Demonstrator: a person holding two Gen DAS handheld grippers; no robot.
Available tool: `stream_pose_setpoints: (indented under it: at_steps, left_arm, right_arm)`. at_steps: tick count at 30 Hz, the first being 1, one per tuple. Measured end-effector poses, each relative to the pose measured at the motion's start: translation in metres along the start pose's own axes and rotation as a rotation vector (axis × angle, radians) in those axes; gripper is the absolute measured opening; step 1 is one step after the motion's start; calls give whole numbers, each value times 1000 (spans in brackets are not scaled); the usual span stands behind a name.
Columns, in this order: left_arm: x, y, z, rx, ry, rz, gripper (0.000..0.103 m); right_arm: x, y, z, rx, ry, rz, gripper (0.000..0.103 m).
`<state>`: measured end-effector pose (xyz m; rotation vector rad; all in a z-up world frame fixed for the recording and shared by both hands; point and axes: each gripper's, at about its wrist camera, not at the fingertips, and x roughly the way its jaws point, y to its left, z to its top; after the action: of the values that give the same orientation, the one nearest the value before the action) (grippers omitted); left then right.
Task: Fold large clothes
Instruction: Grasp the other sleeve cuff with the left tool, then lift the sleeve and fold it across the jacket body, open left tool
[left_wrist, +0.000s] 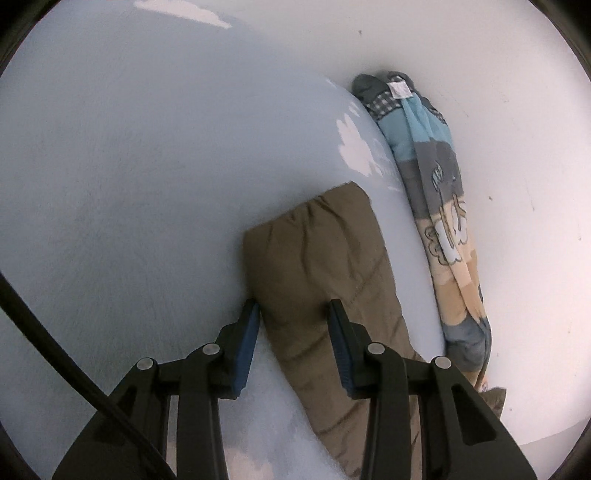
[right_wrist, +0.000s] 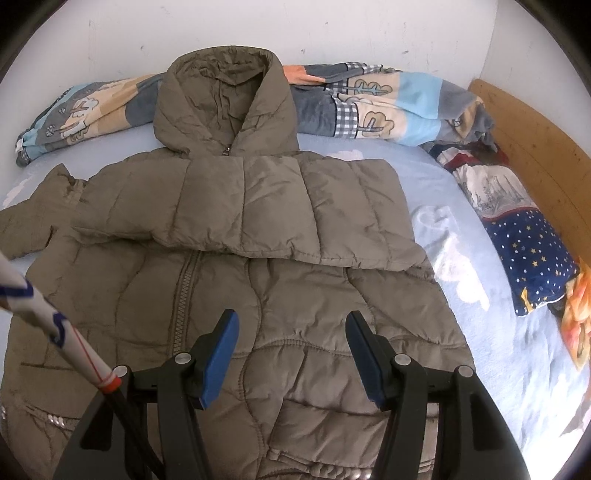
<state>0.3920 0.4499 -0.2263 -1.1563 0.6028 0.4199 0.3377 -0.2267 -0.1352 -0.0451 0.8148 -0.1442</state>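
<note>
Here a brown padded jacket (right_wrist: 258, 280) lies spread front-up on the bed (right_wrist: 461, 258), its hood (right_wrist: 225, 107) toward the far edge by the wall (right_wrist: 332, 29). One sleeve (right_wrist: 280, 210) is folded across the chest; the other sleeve (left_wrist: 325, 266) lies out flat on the pale blue sheet toward the bed's left side. The left gripper (left_wrist: 291, 321) hangs low at that sleeve, one finger at its edge and the other over the fabric; whether the fingers pinch it I cannot tell. The right gripper (right_wrist: 291, 332) hovers over the jacket's lower front, fingers released and parted, gripping nothing. A rolled patterned blanket (right_wrist: 369, 103) runs along the far edge against the wall, and a starred pillow (right_wrist: 524, 243) sits near the wooden headboard (right_wrist: 535, 147).
</note>
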Motion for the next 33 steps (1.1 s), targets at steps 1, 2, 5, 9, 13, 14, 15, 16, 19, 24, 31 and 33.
stream_pose_setpoints:
  at_steps: [1, 2, 5, 9, 13, 14, 15, 16, 19, 24, 31, 33]
  left_arm:
    - [2, 3, 0, -14, -4, -10, 37]
    - [4, 4, 0, -29, -10, -23, 37]
    - [6, 8, 0, -64, -34, -69, 37]
    - [3, -1, -1, -26, -58, -98, 14]
    - [-21, -35, -6, 80, -118, -87, 12]
    - [-30, -48, -9, 121, -131, -100, 12]
    - [-38, -61, -13, 156, -139, -118, 12]
    - [-45, -72, -15, 183, -149, -129, 12]
    - [-70, -109, -28, 275, -172, -190, 12]
    - [-104, -167, -61, 408, -148, -295, 12]
    - [-139, -248, -147, 624, -71, -453, 12]
    - [-145, -267, -176, 683, -38, -490, 12]
  right_arm:
    - [0, 0, 0, 1, 1, 2, 64]
    - [0, -1, 0, 2, 1, 2, 64]
    - [2, -1, 0, 3, 4, -2, 64]
    - [6, -5, 0, 17, 12, -8, 64]
    - [6, -11, 2, 48, 10, -11, 64]
    - [5, -14, 3, 60, 7, -9, 64]
    - [3, -16, 4, 72, 2, -7, 64]
    - [2, -18, 4, 79, -1, -6, 64]
    - [-4, -25, 6, 107, -18, -4, 64]
    - [-13, -39, 7, 155, -38, 0, 64]
    - [-24, -61, 9, 218, -64, 5, 64]
    - [-27, -67, 9, 232, -72, 7, 64]
